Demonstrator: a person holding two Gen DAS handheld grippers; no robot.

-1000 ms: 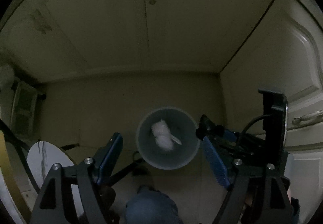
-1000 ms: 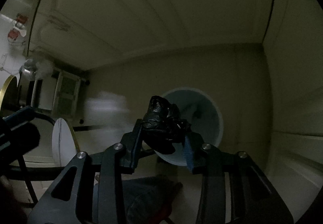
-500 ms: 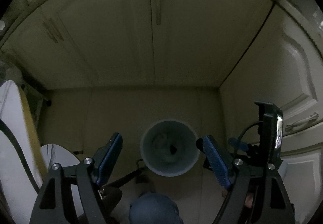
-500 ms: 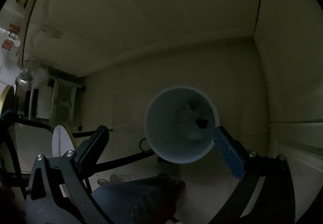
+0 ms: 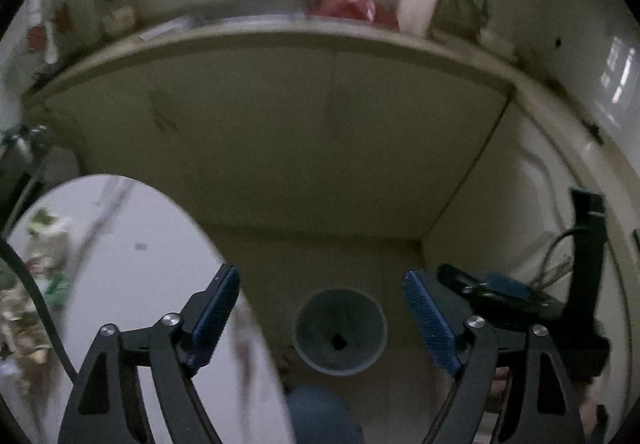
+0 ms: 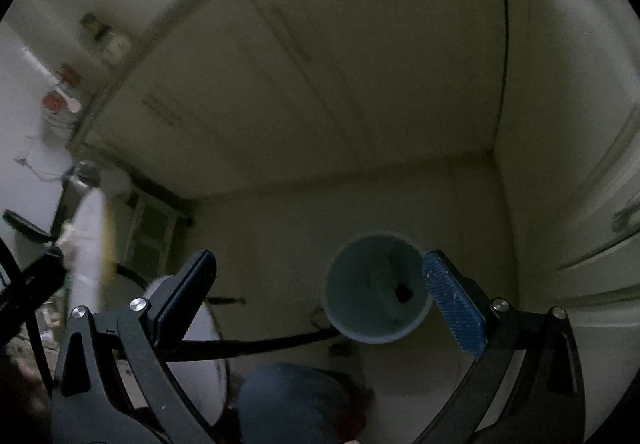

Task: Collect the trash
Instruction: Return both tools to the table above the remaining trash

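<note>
- Cream cabinets (image 5: 304, 148) are seen forming a corner above the pale floor.
- A round white table (image 5: 120, 284) is seen at the left.
- The left gripper (image 5: 320, 308) is held with jaws wide apart, just opened further, nothing between them.
- The right gripper (image 6: 324, 292) is spread fully, empty.
- The bin (image 5: 340, 328) stands on the floor in the corner.
- Dark trash (image 6: 403, 292) lies inside the bin.

Right gripper (image 6: 320, 296) open wide, nothing between fingers; jaws have just been opening. Bin (image 6: 376, 288) on floor (image 6: 280, 228) below, in corner of cupboards (image 6: 360, 64). Small dark lump (image 6: 403, 292) inside bin, right of centre. Blue-padded finger (image 6: 454, 308) overlaps bin's right rim. Black finger (image 6: 186, 292) well left of bin. Black cable (image 6: 260, 344) runs left from bin's base. Round white table (image 6: 200, 356) left of bin.
</note>
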